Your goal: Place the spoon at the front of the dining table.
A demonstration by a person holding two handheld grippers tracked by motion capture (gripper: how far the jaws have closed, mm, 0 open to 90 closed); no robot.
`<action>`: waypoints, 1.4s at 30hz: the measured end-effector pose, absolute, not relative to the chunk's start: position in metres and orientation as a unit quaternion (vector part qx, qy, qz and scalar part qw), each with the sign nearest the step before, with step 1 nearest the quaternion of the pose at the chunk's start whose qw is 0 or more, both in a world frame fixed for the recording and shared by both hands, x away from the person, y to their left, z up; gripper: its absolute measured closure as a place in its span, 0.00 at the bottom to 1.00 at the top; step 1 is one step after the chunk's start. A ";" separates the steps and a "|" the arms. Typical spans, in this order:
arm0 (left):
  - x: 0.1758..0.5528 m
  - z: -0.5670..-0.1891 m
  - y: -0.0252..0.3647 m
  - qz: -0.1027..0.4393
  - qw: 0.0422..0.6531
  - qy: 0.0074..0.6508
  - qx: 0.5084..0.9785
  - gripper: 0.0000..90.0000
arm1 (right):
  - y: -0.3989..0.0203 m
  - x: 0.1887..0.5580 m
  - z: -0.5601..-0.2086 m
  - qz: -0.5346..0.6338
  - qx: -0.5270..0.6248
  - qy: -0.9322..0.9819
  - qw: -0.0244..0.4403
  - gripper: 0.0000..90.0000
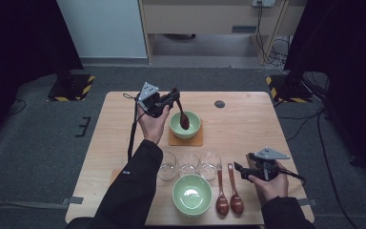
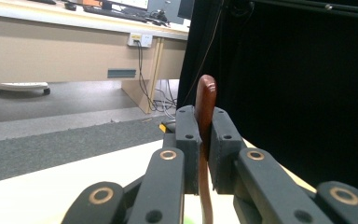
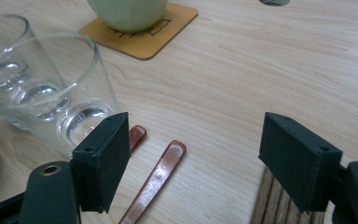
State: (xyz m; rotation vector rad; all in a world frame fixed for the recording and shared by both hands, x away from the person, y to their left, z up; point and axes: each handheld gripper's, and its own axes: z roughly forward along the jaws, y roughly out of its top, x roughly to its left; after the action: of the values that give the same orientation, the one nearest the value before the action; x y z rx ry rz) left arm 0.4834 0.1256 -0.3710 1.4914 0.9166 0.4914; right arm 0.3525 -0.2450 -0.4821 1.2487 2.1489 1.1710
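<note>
Brown spoon [image 1: 183,117] is clamped by its handle in the left gripper [image 1: 174,95], bowl end hanging into the far green bowl [image 1: 185,125], which sits on an orange coaster [image 1: 171,140]. Right gripper [image 1: 238,169], near that bowl's side of the table, stands wide with nothing between its pads, beside two spoons [image 1: 228,195] lying flat.

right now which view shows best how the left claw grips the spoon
The left gripper view: the spoon handle stands pinched between the left claw's pads. The high view shows the whole spoon, small, its bowl hanging over the far bowl. The right gripper view looks elsewhere.
</note>
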 end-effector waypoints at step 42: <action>0.512 -0.435 0.140 0.205 0.545 0.459 0.671 0.93 | -0.245 0.355 -0.487 0.406 0.443 0.777 0.189 0.27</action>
State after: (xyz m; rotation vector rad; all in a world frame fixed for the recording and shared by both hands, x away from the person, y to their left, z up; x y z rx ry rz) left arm 0.5119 0.1402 -0.4354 1.5909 1.0888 0.4853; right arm 0.3549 -0.2451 -0.4868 1.2459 2.1850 1.1409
